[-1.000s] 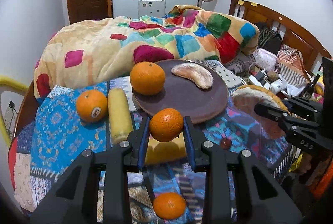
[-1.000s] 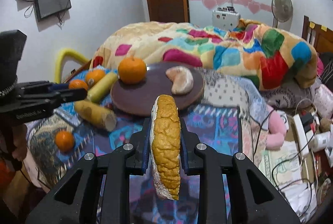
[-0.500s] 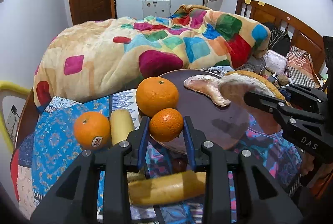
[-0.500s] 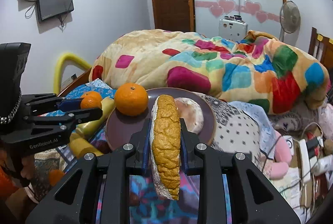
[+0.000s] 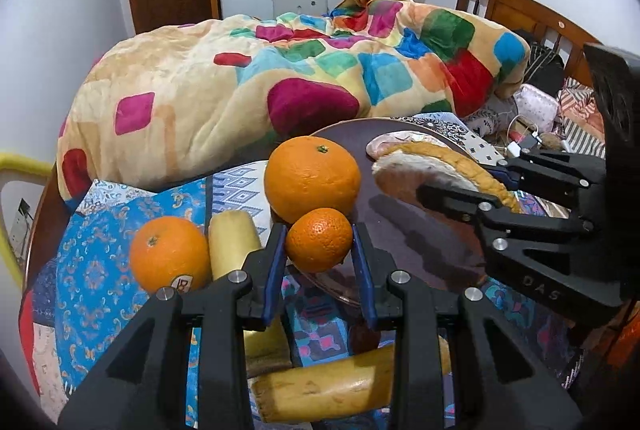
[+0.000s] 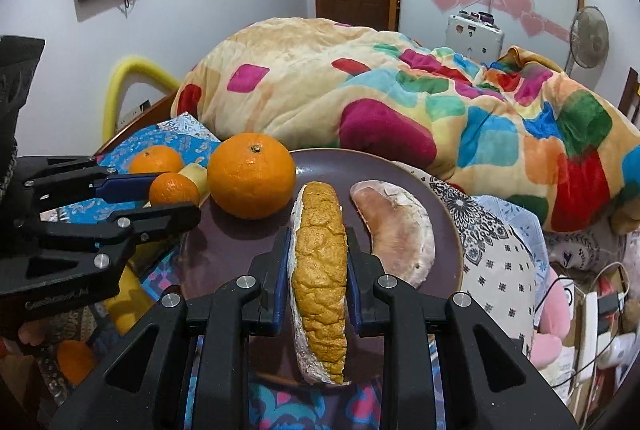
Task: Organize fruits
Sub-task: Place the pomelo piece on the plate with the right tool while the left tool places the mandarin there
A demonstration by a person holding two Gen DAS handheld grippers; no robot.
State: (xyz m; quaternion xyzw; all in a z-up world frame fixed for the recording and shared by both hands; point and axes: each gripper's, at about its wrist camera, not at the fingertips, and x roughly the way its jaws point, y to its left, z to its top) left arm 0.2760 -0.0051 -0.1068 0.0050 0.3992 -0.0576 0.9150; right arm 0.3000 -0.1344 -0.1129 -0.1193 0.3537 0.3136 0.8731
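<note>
My left gripper point(image 5: 319, 244) is shut on a small orange point(image 5: 319, 239) and holds it at the near left rim of the dark brown plate point(image 5: 404, 230), just in front of a large orange point(image 5: 312, 177) on the plate. My right gripper point(image 6: 318, 262) is shut on a yellow-rind pomelo wedge point(image 6: 320, 282) and holds it over the plate point(image 6: 320, 166), next to a pale pomelo wedge point(image 6: 394, 226) lying there. The right gripper shows at the right of the left wrist view point(image 5: 448, 190); the left gripper shows at the left of the right wrist view point(image 6: 160, 198).
Another orange point(image 5: 168, 254) and pale yellow cylinders point(image 5: 234, 242) point(image 5: 332, 386) lie on the patterned blue cloth point(image 5: 92, 270). One more orange point(image 6: 74, 360) lies low at the left. A colourful quilt point(image 5: 280, 78) is piled behind the plate. Clutter and cables point(image 6: 592, 310) lie at the right.
Both grippers have moved forward toward the plate with their fruit. The small orange now hangs at the plate's rim and the yellow wedge is over the plate.
</note>
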